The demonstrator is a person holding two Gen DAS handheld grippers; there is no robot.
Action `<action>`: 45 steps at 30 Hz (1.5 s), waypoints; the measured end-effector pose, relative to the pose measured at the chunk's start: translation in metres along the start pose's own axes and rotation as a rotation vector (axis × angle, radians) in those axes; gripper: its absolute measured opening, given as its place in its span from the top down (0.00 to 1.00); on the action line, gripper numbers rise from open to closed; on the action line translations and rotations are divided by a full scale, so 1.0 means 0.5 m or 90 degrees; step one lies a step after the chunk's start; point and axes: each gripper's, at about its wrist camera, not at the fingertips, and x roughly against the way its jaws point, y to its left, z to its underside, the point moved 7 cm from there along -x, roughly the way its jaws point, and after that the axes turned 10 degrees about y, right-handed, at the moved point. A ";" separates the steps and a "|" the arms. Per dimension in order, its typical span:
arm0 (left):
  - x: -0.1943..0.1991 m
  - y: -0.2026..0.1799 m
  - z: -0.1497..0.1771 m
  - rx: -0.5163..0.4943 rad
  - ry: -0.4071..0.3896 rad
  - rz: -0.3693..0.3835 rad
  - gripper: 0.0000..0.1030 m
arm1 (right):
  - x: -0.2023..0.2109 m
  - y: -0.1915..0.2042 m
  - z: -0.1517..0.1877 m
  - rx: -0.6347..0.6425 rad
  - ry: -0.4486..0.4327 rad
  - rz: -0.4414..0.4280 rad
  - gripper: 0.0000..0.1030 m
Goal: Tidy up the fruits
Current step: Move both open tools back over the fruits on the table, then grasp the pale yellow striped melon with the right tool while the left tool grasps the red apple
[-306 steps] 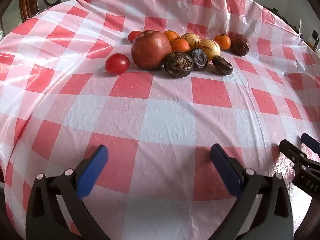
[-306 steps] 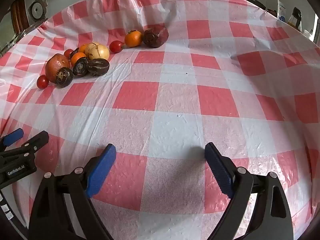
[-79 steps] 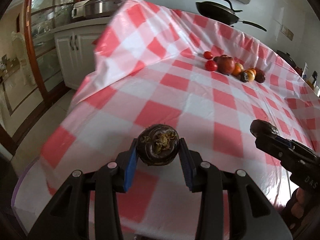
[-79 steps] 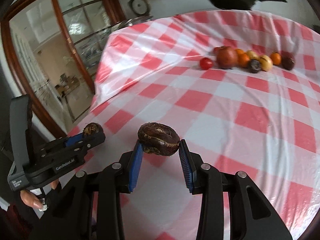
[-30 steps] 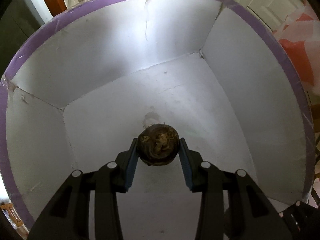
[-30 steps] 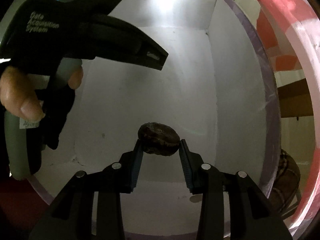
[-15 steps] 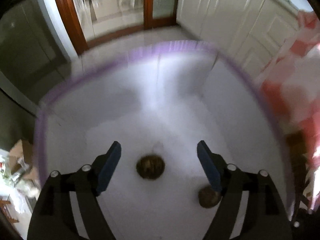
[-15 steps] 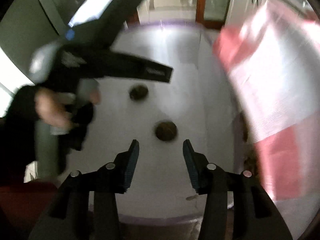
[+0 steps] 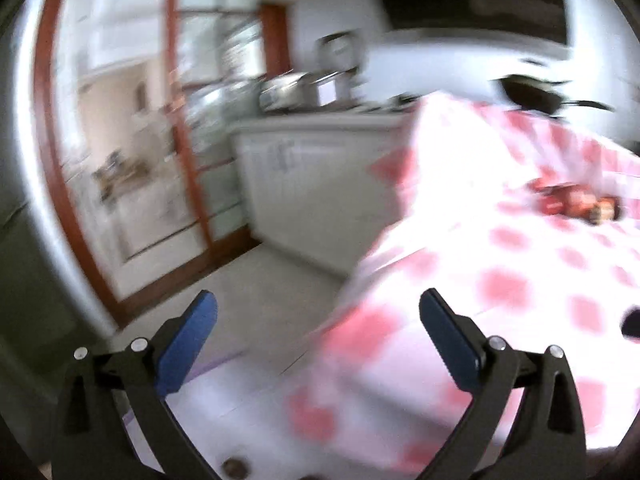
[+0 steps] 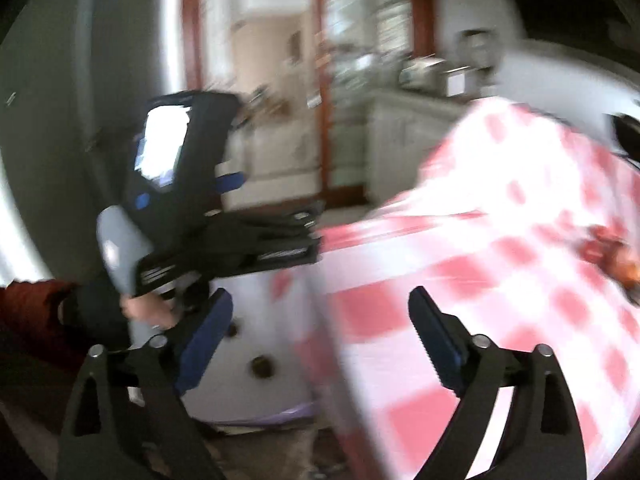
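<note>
Both views were heavily motion-blurred. We held the left gripper [image 9: 318, 322] with its blue pads spread wide and nothing between them; it sat above the floor beside the edge of the table with the red-and-white checked cloth [image 9: 508, 288]. The right gripper [image 10: 316, 322] was likewise wide apart and empty. In the right wrist view the left gripper's body showed at the left of frame, held in the left hand [image 10: 146, 312].

The white box with a purple rim [image 10: 256, 392] stood on the floor against the draped cloth, below both grippers. Two dark round fruits [image 10: 261, 366] lay on its white bottom, well apart from each other; one more dark spot at the bottom of the left wrist view, dark fruit [image 9: 236, 467], was probably one of these, too blurred to be sure.

The remaining fruit cluster [image 9: 576, 204] lay far across the tablecloth, reddish and orange shapes touching in a row. White cabinets [image 9: 304, 184] and a wood-framed glass door [image 9: 120, 140] stood behind
</note>
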 end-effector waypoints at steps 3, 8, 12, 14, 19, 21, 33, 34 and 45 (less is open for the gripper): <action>0.018 -0.143 -0.051 -0.044 0.000 0.080 0.02 | 0.051 -0.131 0.018 -0.073 -0.032 0.061 0.15; -0.020 -0.397 -0.100 -0.112 0.028 0.200 0.02 | 0.128 -0.335 0.074 -0.206 -0.056 0.176 0.15; -0.079 -0.555 -0.111 -0.139 0.074 0.265 0.02 | 0.170 -0.478 0.121 -0.297 -0.059 0.244 0.15; -0.126 -0.614 -0.122 -0.129 0.109 0.298 0.02 | 0.188 -0.548 0.146 -0.341 -0.052 0.273 0.15; -0.218 -0.700 -0.150 -0.090 0.143 0.324 0.02 | 0.194 -0.694 0.207 -0.462 -0.045 0.272 0.15; -0.238 -0.722 -0.167 -0.073 0.139 0.334 0.02 | 0.185 -0.737 0.213 -0.508 -0.051 0.246 0.15; -0.305 -0.687 -0.218 0.072 0.127 0.382 0.02 | 0.040 -0.904 0.144 -0.596 -0.035 0.188 0.27; -0.307 -0.687 -0.218 0.071 0.133 0.389 0.02 | 0.031 -0.917 0.135 -0.606 -0.045 0.182 0.27; -0.328 -0.691 -0.206 0.079 0.181 0.402 0.02 | -0.058 -1.011 0.091 -0.672 -0.014 0.203 0.41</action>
